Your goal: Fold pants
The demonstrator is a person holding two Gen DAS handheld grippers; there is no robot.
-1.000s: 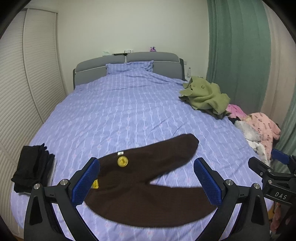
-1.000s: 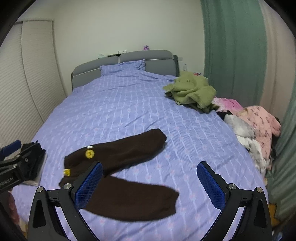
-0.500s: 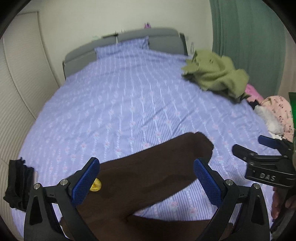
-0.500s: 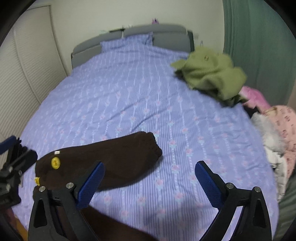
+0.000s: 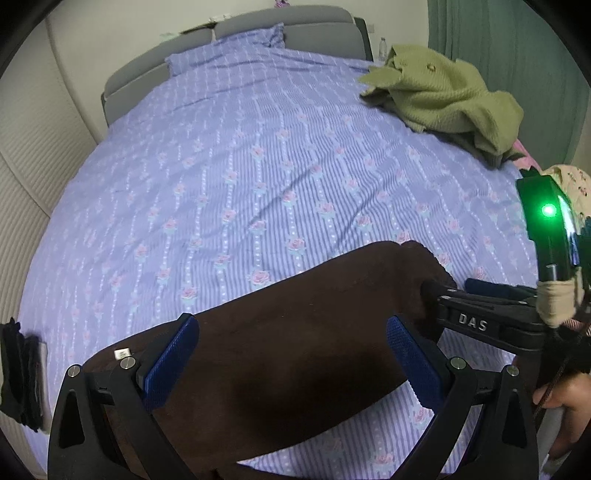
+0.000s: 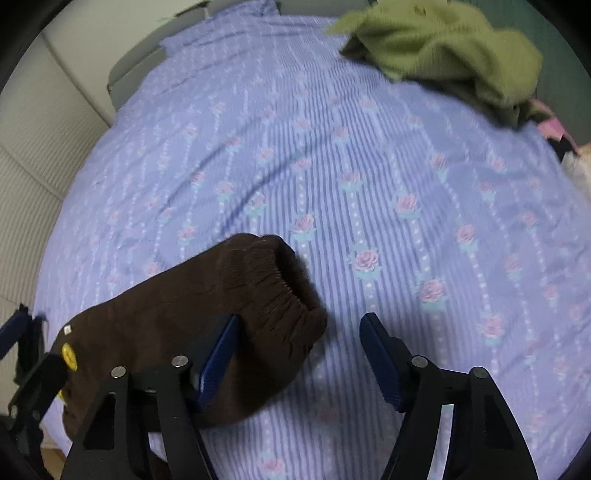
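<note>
Dark brown pants (image 5: 288, 354) lie flat near the front of the purple floral bed (image 5: 258, 166). My left gripper (image 5: 291, 362) is open low over the upper pant leg, a blue pad on each side. My right gripper (image 6: 299, 354) is open at the elastic leg cuff (image 6: 284, 291), its left finger over the fabric and its right finger over the sheet. The right gripper also shows in the left wrist view (image 5: 480, 314), at the cuff end. A yellow tag (image 6: 69, 356) sits near the waist.
A green sweater (image 5: 443, 96) lies at the far right of the bed, with pink clothes (image 5: 569, 181) beyond it. Black folded clothing (image 5: 22, 373) sits at the left edge. The grey headboard (image 5: 280, 29) and a pillow are at the far end.
Both grippers have moved forward and down toward the pants. The right gripper has reached the leg cuff, and the left one now hovers over the leg.
</note>
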